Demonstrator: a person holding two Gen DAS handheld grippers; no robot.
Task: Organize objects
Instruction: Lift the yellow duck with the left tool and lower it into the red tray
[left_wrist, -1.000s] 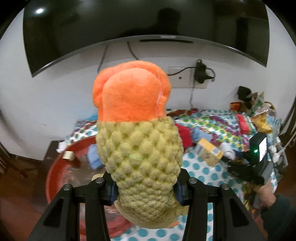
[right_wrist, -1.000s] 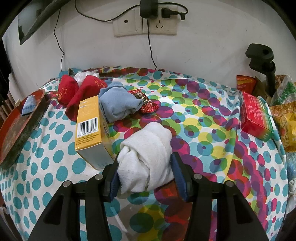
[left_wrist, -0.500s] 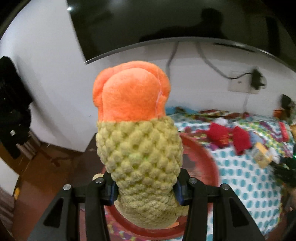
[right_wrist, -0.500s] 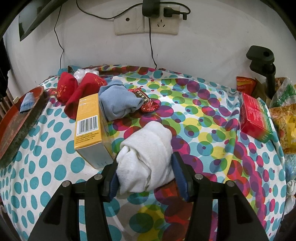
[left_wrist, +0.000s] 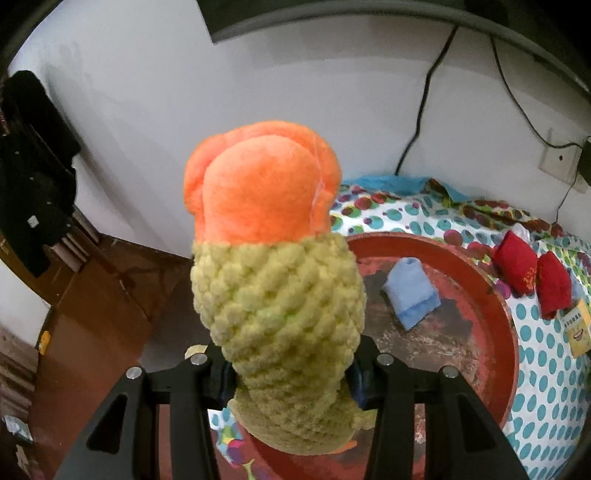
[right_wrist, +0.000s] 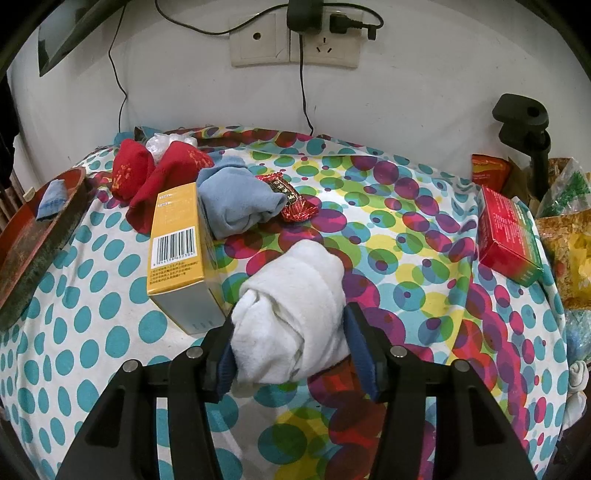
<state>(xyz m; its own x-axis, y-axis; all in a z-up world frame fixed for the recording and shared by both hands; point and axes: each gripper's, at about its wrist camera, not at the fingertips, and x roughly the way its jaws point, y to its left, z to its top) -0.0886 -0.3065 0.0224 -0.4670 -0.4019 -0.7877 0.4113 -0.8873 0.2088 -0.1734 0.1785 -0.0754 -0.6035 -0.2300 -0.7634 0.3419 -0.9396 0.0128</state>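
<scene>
The left gripper (left_wrist: 290, 380) is pinching the plush sock (left_wrist: 277, 291) over the red tray (left_wrist: 495, 291), probably needing lowering before release, while the right gripper (right_wrist: 291, 349) is loosely bracketing the white roll (right_wrist: 291, 317)

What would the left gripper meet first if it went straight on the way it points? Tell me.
Probably the red tray: the left gripper, shut on the pineapple plush, points down over it, though depth is unclear.

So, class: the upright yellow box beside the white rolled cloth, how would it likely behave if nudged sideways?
The yellow box stands on a narrow end on soft cloth, so it would probably tip rather than slide. Its flat cardboard faces look stiff, so it should keep its shape. The blue sock bundle close behind might stop a backward fall.
</scene>
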